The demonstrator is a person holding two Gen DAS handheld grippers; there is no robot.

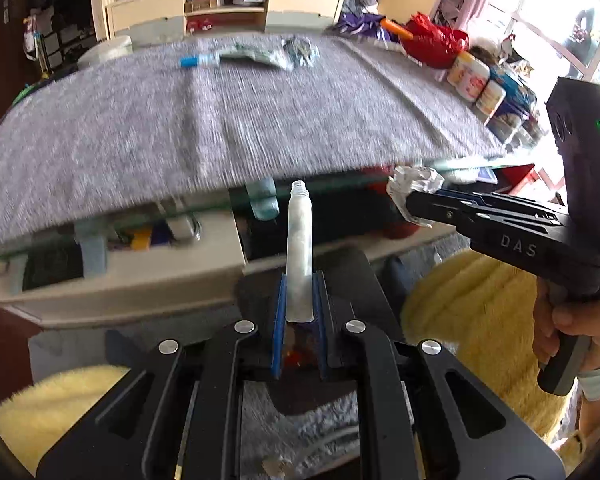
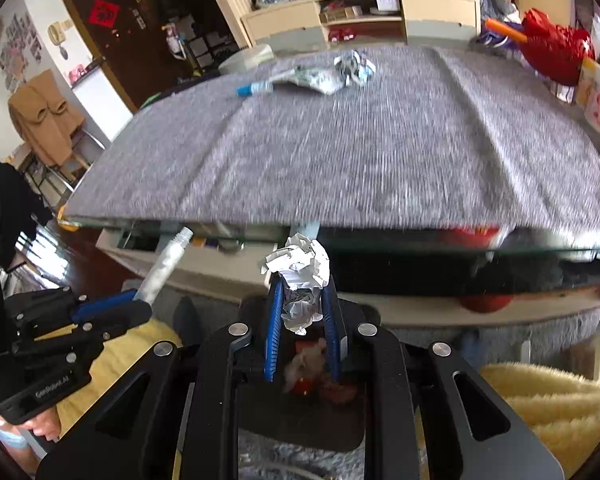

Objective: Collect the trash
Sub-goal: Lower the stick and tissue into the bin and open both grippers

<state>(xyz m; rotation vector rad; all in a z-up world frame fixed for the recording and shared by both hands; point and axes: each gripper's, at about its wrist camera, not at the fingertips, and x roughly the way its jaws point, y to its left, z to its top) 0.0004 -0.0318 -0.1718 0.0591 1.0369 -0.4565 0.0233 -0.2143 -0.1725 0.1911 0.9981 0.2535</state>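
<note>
— Gripping a pale plastic tube (image 1: 299,252) by its flat crimped end, the left gripper (image 1: 299,304) has its blue pads closed on it; the tube's long axis runs straight out along the fingers, threaded open neck pointing toward the desk (image 1: 260,120). And the right?

— The right gripper (image 2: 300,312) is closed on a crumpled ball of white paper (image 2: 300,272), creased and stiff-looking, bulging above the pads. Both loads hang off the near edge of the desk, over the floor, not above the grey cloth.

— So where's the rest of the trash?

— Far side of the desk, well apart from both grippers: a blue-capped tube (image 2: 255,89), a flattened silvery wrapper (image 2: 314,79) just beside it, and a crumpled foil wad (image 2: 354,66) touching that. The capped tube lies crosswise to the fingers.

— Which hand is nearer?

— Hard to call; they sit side by side. I'd judge both must drop their loads first, though no bin is clearly visible.
</note>
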